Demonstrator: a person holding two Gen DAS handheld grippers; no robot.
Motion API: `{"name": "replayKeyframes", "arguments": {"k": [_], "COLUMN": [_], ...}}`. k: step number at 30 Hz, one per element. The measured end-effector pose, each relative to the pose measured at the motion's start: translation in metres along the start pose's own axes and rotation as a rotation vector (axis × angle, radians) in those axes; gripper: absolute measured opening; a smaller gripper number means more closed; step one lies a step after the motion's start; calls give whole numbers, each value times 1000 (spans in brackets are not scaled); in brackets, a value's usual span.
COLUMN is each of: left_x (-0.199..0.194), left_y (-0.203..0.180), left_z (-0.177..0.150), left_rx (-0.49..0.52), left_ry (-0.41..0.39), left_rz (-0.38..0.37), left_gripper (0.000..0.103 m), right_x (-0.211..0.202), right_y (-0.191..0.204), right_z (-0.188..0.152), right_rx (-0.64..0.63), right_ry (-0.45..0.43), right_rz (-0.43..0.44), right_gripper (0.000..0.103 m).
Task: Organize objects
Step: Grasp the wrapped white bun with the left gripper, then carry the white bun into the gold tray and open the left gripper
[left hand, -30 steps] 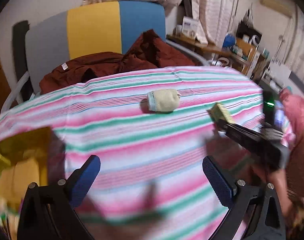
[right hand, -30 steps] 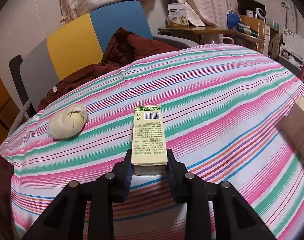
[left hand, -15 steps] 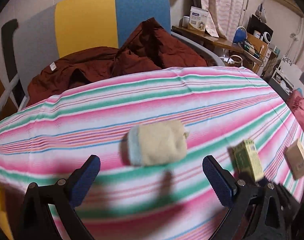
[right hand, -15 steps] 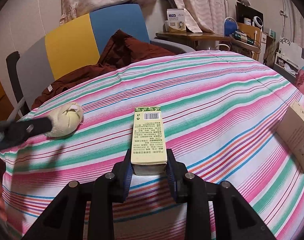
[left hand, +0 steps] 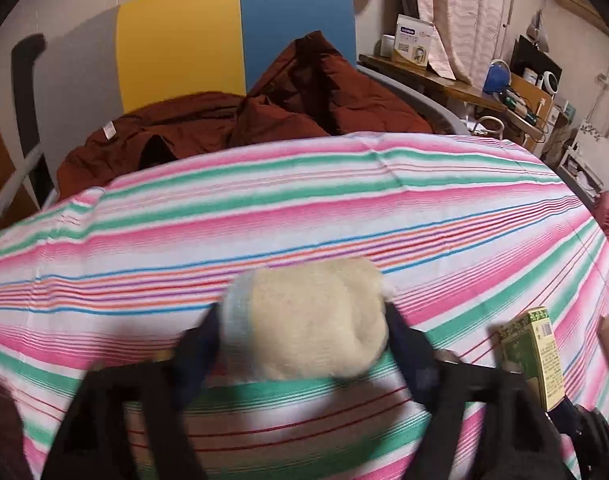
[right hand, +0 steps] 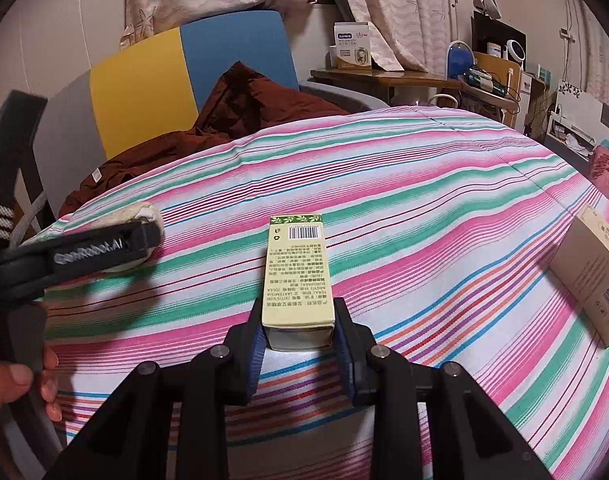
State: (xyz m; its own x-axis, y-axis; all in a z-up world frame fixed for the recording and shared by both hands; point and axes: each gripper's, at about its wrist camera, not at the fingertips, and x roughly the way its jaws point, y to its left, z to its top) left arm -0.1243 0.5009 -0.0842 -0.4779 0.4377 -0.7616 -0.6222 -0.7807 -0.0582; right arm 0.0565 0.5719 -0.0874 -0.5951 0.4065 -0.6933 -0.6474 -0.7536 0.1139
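Note:
A cream rolled sock bundle [left hand: 308, 320] with a pale blue cuff lies on the striped cloth. My left gripper [left hand: 300, 344] has its fingers around the bundle, pressed against both sides; the view is blurred. From the right wrist view the bundle [right hand: 144, 216] is mostly hidden behind the left gripper's finger [right hand: 92, 256]. My right gripper [right hand: 298, 336] is shut on a pale green carton [right hand: 298, 276] with a barcode, held low over the cloth. The carton also shows in the left wrist view [left hand: 534, 356].
A brown cardboard box [right hand: 588, 276] lies on the cloth at the right. A dark red jacket [left hand: 244, 120] is heaped on a yellow, blue and grey chair [left hand: 224, 36] behind the striped cloth [left hand: 344, 208]. A cluttered desk [right hand: 404, 80] stands at the back right.
My left gripper moved forward to the sock bundle and its fingers closed in from wide open onto the bundle's sides. My right gripper kept hold of the carton, nearly still.

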Motion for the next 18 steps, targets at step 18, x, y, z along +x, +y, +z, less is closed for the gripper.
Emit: {"name": "replayKeyframes", "arguments": {"k": [18], "left_x": [-33], "left_y": [13], "left_z": [-40], "left_rx": [-13], "left_ry": [-29], "left_rz": [-6], "left_gripper": [68], "right_x": [-2], "right_y": [3], "right_z": [-1], "right_rx": [-12], "right_ry": [-8], "right_rz": [-27], "right_gripper": [31]}}
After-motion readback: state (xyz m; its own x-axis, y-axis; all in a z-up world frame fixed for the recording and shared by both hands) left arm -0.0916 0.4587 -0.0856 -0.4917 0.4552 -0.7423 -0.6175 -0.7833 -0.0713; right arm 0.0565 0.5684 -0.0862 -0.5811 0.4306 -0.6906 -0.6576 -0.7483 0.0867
